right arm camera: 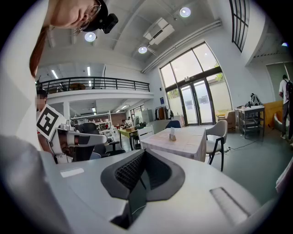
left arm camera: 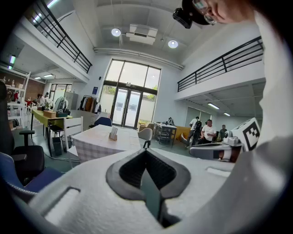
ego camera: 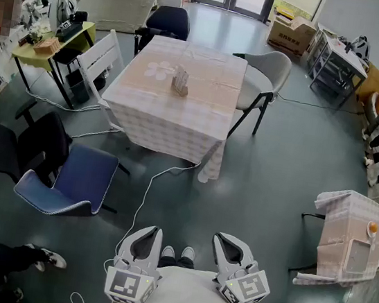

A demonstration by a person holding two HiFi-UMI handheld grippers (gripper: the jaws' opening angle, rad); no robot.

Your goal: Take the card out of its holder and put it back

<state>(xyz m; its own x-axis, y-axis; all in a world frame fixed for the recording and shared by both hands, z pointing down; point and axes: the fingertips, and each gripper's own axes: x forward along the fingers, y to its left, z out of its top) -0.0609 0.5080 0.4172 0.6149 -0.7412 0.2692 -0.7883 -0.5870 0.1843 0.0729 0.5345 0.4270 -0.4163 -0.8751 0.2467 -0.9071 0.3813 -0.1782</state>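
Jaws closed, nothing gripped: left tool, right tool. Both well apart from card holder, which stands mid-surface.

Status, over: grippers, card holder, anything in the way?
Left gripper, right gripper: jaws shut, empty, at the waist. Card holder upright on table, far ahead, untouched. Blue chair and cable on the floor between.

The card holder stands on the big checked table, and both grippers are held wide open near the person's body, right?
Not quite. The left gripper and right gripper are shut, with nothing between them; the left gripper view and right gripper view show it. They are held near the body, and the card holder does stand on the table.
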